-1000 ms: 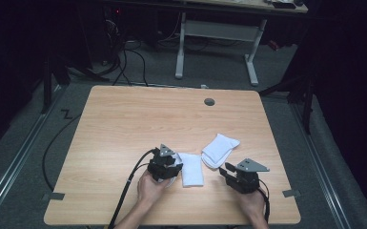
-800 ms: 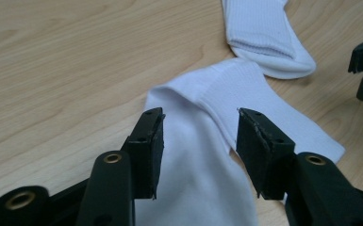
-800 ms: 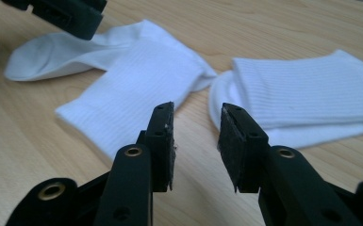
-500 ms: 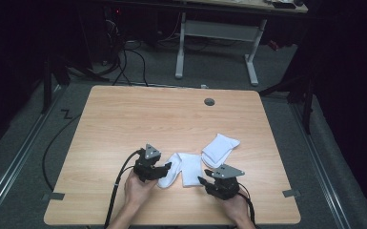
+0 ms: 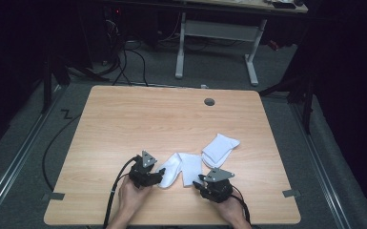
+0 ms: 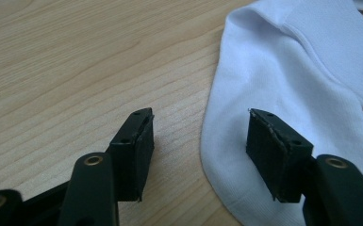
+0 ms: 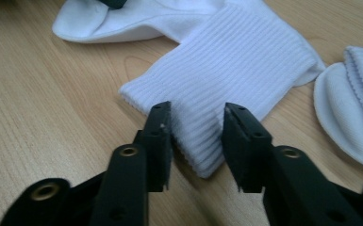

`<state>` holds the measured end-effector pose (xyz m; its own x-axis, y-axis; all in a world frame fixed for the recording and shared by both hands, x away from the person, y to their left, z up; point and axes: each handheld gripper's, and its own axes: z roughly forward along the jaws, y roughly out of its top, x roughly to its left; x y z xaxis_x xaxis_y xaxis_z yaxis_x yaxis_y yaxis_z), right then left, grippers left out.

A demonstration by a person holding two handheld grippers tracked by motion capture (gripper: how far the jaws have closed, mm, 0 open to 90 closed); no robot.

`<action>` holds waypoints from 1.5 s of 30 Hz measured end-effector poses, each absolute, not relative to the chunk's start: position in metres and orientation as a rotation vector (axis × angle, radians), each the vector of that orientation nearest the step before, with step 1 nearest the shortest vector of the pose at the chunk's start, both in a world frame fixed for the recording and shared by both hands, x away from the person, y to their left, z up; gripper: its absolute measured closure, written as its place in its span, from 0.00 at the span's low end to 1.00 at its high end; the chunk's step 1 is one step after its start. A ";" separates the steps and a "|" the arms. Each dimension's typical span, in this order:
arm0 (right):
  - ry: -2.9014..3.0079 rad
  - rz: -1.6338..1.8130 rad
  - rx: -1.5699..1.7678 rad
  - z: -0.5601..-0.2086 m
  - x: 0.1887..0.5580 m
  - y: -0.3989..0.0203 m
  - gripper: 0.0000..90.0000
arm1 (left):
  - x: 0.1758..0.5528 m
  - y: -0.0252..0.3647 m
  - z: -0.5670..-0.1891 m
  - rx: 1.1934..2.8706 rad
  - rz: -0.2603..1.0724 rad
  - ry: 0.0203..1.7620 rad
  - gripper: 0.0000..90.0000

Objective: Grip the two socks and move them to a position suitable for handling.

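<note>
A white sock [image 5: 181,168] lies bent in an L near the table's front edge. Its toe end [image 6: 301,94] points at my left gripper [image 5: 160,172], and its ribbed cuff [image 7: 235,61] points at my right gripper [image 5: 200,181]. In the left gripper view my left gripper [image 6: 198,127] stands open, with the toe's rounded edge lying between its jaws on the table. My right gripper [image 7: 195,117] is open too, its jaws on either side of the cuff's near corner. A second white sock [image 5: 220,149] lies folded just behind and to the right.
The wooden table [image 5: 162,119] has a round cable hole [image 5: 209,101] near its back edge. The second sock [image 7: 353,108] lies close to the right of the cuff. Black cables [image 5: 119,186] trail from the left gripper off the front edge. A desk frame [image 5: 219,43] stands beyond the table.
Both grippers have shifted left and slightly toward the front edge. The near sock, bunched a second ago, now lies spread out in an L between them. The folded sock has not moved.
</note>
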<state>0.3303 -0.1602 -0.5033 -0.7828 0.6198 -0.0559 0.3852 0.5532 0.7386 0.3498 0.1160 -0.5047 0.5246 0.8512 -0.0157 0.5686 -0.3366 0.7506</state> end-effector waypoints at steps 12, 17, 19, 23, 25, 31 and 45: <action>2.440 1.085 0.827 -0.495 0.333 -0.163 0.89 | 0.342 0.112 -0.507 2.015 0.541 1.177 0.45; 2.382 1.148 0.816 -0.474 0.340 -0.163 0.89 | 0.340 0.109 -0.507 2.016 0.537 1.175 0.45; 2.363 1.162 0.818 -0.465 0.343 -0.161 0.89 | 0.339 0.107 -0.507 2.022 0.532 1.166 0.45; 2.336 1.186 0.815 -0.451 0.352 -0.159 0.89 | 0.335 0.103 -0.507 2.029 0.524 1.148 0.45; 2.328 1.196 0.814 -0.446 0.356 -0.158 0.89 | 0.333 0.100 -0.507 2.034 0.516 1.139 0.45; 2.303 1.214 0.828 -0.432 0.370 -0.155 0.89 | 0.329 0.092 -0.505 2.059 0.492 1.110 0.44; 2.311 1.189 0.873 -0.434 0.403 -0.136 0.89 | 0.325 0.081 -0.504 2.082 0.457 1.045 0.41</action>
<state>0.4034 -0.1358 -0.4338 -0.7264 0.6845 -0.0627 0.3468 0.4437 0.8263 0.3251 0.0809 -0.5037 0.6034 0.7973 -0.0156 0.5301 -0.3864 0.7548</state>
